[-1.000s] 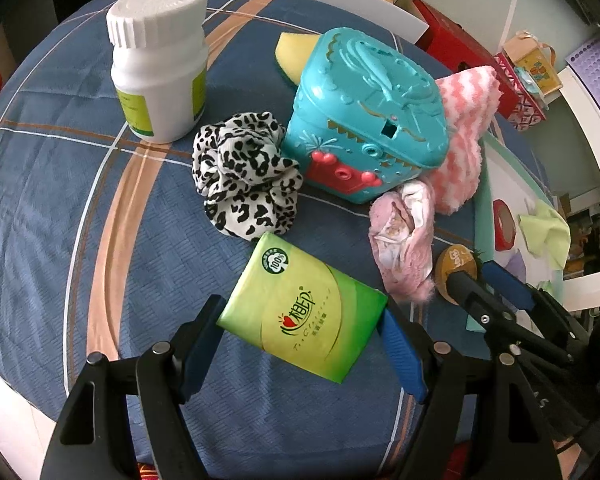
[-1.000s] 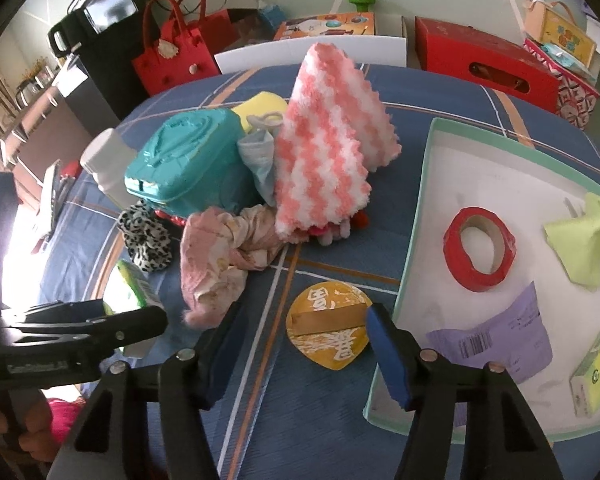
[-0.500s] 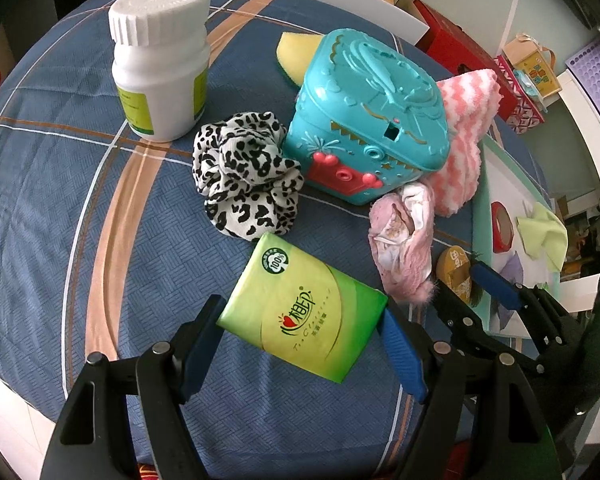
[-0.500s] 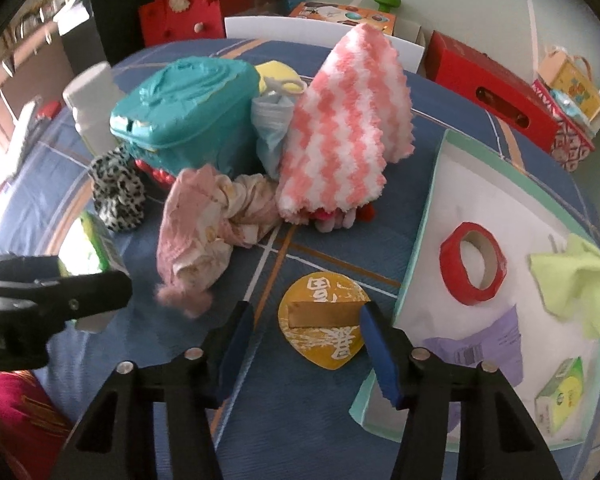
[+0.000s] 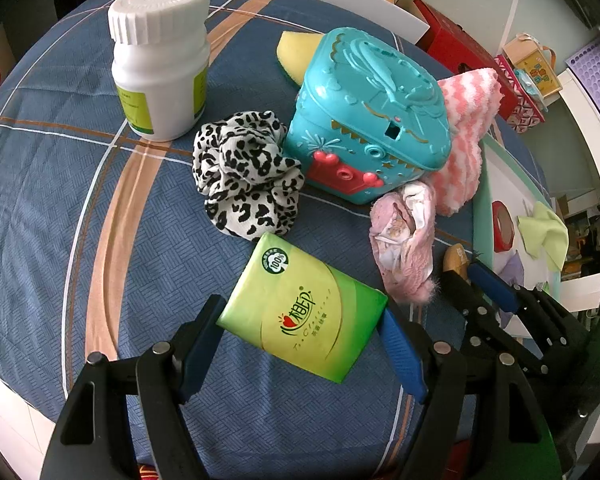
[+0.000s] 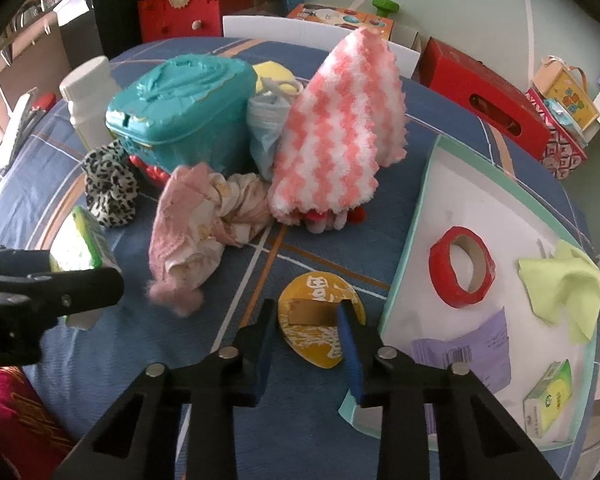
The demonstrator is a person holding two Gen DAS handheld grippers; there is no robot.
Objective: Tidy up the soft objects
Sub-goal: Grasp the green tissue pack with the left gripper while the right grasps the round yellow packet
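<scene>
My left gripper [image 5: 300, 336] is shut on a green tissue pack [image 5: 304, 308], held by its two sides over the blue tablecloth. Past it lie a leopard scrunchie [image 5: 248, 176], a crumpled pink cloth [image 5: 404, 240] and a pink-and-white towel [image 6: 340, 128] leaning on a teal toy box [image 5: 368, 116]. My right gripper [image 6: 306, 332] points down over a yellow disc [image 6: 320, 320]. Its jaws are closing, with the disc's brown tab [image 6: 312, 310] between them and a gap still showing at the left pad. A yellow sponge [image 5: 296, 52] peeks from behind the box.
A white pill bottle [image 5: 160, 56] stands at the back left. At the right lies a white tray [image 6: 428, 208] with red tape [image 6: 460, 266], a green cloth [image 6: 560, 284], a purple paper [image 6: 472, 348] and another tissue pack [image 6: 548, 396]. Red boxes and bags stand beyond the table.
The right gripper's jaws have narrowed around the yellow disc's tab while the hand rolled a little. The left gripper and its tissue pack have stayed put.
</scene>
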